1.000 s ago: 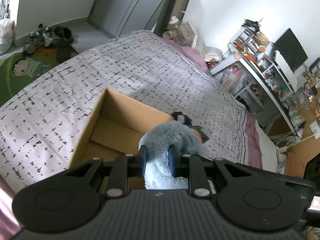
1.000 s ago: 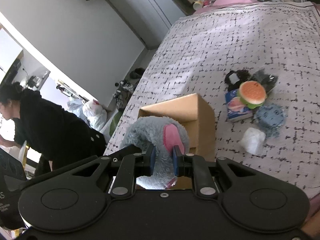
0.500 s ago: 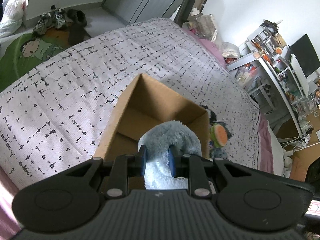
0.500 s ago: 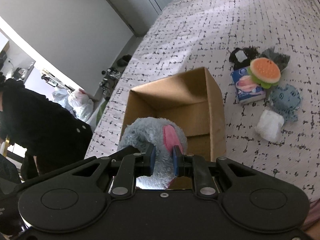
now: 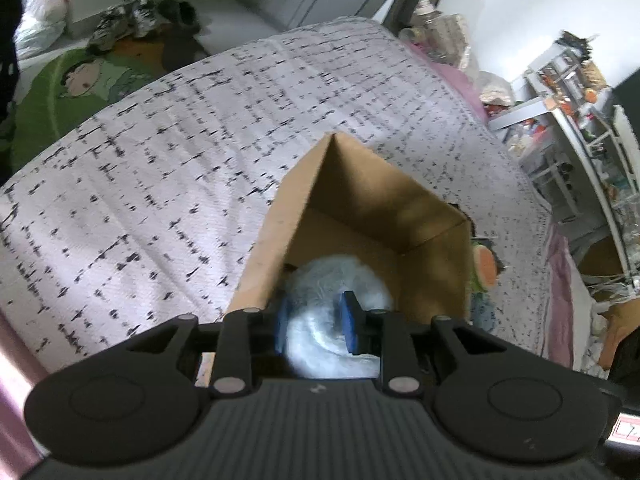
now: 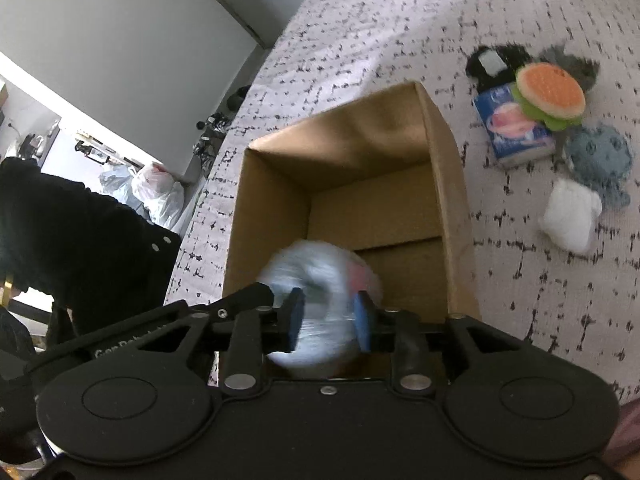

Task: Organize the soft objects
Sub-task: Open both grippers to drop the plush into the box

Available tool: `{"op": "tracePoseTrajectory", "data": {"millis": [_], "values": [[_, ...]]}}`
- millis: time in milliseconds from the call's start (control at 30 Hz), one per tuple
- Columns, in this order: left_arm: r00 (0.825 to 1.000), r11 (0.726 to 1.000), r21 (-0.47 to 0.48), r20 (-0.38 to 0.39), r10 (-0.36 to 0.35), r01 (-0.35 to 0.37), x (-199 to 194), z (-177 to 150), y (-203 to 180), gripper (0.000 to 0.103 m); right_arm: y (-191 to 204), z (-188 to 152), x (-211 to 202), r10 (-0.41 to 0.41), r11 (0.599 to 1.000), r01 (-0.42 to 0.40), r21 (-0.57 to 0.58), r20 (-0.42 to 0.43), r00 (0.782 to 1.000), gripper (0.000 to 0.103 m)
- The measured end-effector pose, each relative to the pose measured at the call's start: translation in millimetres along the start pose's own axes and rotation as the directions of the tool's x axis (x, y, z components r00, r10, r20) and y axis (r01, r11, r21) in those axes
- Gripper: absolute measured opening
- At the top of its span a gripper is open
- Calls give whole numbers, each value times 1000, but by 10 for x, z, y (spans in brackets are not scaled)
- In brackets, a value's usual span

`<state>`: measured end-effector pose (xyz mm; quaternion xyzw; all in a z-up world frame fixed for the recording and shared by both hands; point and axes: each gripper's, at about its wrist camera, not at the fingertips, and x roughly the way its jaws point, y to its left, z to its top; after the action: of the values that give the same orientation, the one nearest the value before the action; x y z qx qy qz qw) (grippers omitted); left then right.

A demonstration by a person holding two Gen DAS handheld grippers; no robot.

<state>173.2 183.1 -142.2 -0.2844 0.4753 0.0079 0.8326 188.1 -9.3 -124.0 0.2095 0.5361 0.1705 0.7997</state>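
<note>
Here, both grippers hang over an open cardboard box (image 6: 448, 184) standing on a bed (image 6: 400, 20) with a black-flecked cover. The left gripper (image 5: 316, 326) has its blue pads spread apart, the grey-blue plush toy (image 5: 340, 280) lying loose between them and low inside the box. The right gripper (image 6: 330, 320) likewise shows parted pads, with the same toy motion-blurred in the gap. Beside the box lie a burger plush (image 6: 550, 94), a blue tissue pack (image 6: 514, 130), a blue crocheted toy (image 6: 600, 156) and a white pouch (image 6: 570, 222).
</note>
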Motion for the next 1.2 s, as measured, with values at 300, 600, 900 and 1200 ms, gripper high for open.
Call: {"op": "tracePoseTrajectory", "data": {"millis": [300, 600, 900, 1200], "values": [[998, 998, -4, 39, 56, -55, -256, -21, -231, 45, -94, -4, -431, 23, 1000, -23, -3, 55, 998, 62], [989, 993, 38, 102, 104, -109, -475, -163, -667, 71, -371, 19, -890, 23, 999, -19, -33, 128, 992, 86], [986, 990, 70, 115, 117, -126, -596, -339, -1111, 79, -730, 91, -1291, 6, 1000, -2, -23, 195, 981, 97], [981, 985, 85, 136, 136, -148, -642, -489, -1502, 91, -1193, 170, -1632, 3, 1000, -9, 26, 246, 969, 103]]}}
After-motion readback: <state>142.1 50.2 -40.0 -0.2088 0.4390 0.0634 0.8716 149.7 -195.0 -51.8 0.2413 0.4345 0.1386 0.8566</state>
